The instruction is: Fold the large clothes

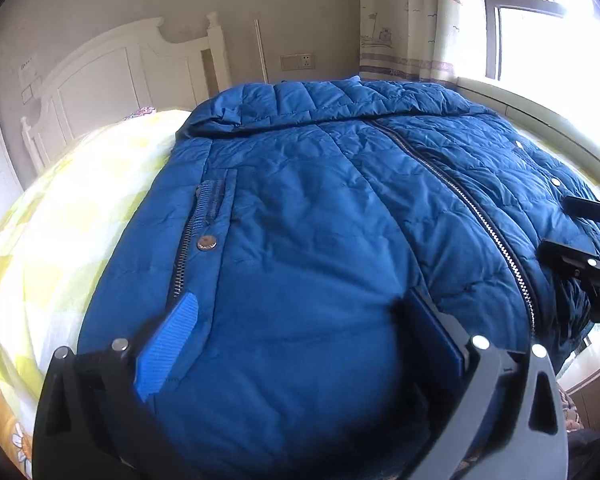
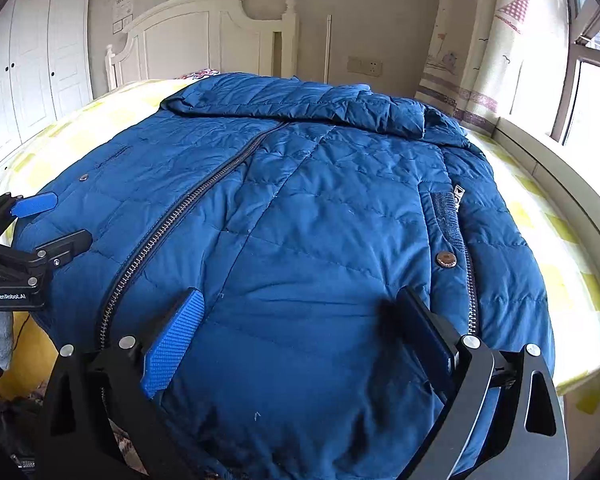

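Observation:
A large blue quilted jacket (image 1: 320,208) lies flat on the bed, front up and zipped, with its hood at the far end; it also fills the right wrist view (image 2: 300,220). My left gripper (image 1: 300,332) is open, its blue-padded fingers spread over the bottom hem left of the zipper. My right gripper (image 2: 300,332) is open over the hem right of the zipper. The right gripper shows at the edge of the left wrist view (image 1: 576,232), and the left gripper at the edge of the right wrist view (image 2: 56,220). Neither holds fabric.
The bed has a yellow and white checked sheet (image 1: 60,220) and a white headboard (image 2: 204,32). A white wardrobe (image 2: 32,64) stands at the left. A window with a patterned curtain (image 2: 496,40) and a sill (image 2: 560,168) runs along the right side.

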